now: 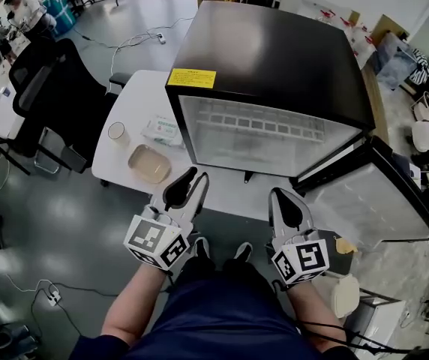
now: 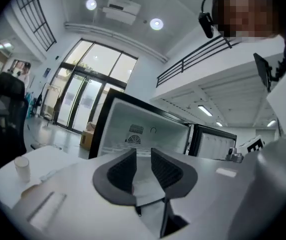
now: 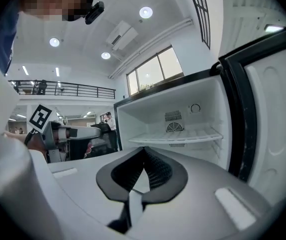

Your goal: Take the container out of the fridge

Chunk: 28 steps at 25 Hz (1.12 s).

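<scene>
The container (image 1: pixel 148 163), a shallow beige tub with a lid, rests on the white table (image 1: pixel 136 96) left of the black mini fridge (image 1: pixel 274 58). The fridge's door (image 1: pixel 372 201) is swung open to the right, and the wire shelf (image 3: pixel 178 138) inside is bare. My left gripper (image 1: pixel 198 175) hovers level at the table's near edge, just right of the container, open with nothing between its pads (image 2: pixel 143 151). The container (image 2: pixel 30 190) shows low at the left of the left gripper view. My right gripper (image 1: pixel 278 193) faces the open fridge, shut and empty (image 3: pixel 144 150).
A clear cup (image 1: pixel 117 133) and a pack of wipes (image 1: pixel 160 131) lie on the table behind the container. A black office chair (image 1: pixel 49 88) stands left of the table. Cables run over the grey floor (image 1: pixel 19 223). Boxes and furniture crowd the right side.
</scene>
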Motion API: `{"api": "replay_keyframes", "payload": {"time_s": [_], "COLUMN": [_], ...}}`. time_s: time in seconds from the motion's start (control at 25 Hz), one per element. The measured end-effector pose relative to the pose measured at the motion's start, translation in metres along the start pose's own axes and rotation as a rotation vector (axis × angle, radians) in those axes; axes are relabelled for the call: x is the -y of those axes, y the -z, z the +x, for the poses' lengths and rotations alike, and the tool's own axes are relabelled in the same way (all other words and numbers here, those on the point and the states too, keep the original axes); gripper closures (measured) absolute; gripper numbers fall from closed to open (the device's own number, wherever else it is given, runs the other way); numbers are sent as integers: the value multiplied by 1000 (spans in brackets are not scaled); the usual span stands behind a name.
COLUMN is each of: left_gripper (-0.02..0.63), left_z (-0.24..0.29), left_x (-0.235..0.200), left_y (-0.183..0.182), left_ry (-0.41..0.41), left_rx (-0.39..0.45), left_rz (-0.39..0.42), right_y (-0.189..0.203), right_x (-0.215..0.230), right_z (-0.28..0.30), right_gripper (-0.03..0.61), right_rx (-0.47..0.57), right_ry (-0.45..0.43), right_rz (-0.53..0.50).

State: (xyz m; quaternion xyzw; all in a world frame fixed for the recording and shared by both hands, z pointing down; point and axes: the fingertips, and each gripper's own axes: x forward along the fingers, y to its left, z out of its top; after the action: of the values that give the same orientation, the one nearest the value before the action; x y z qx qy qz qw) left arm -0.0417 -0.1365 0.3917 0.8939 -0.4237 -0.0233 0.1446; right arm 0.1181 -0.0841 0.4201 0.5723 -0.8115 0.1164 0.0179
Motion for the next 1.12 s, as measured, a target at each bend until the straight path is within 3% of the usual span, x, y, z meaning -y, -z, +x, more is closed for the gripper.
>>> {"api": "replay_keyframes", "payload": {"time_s": [0.12,0.16,0.32,0.68,1.12], "left_gripper": [608,612,612,611,611], "left_z": [4,6,9,18,21], "left_x": [16,20,31,46,45], "left_y": [-7,-9,-14,-23,-30], "left_ry": [-5,-8,-10,19,25], "left_rx": [25,31,46,76,101], "left_rz": [87,103,173,230,232], "right_y": [-13,-16,-23,-33,-36], "right_x": [1,2,7,10,6], "right_z": [-8,-10,-16,-20,-15], "right_gripper": [574,574,574,574,574], "right_rx": [21,28,45,71,76], "right_ry": [3,5,18,30,28], "right_rz": [-24,-29,-34,-45,-56]}}
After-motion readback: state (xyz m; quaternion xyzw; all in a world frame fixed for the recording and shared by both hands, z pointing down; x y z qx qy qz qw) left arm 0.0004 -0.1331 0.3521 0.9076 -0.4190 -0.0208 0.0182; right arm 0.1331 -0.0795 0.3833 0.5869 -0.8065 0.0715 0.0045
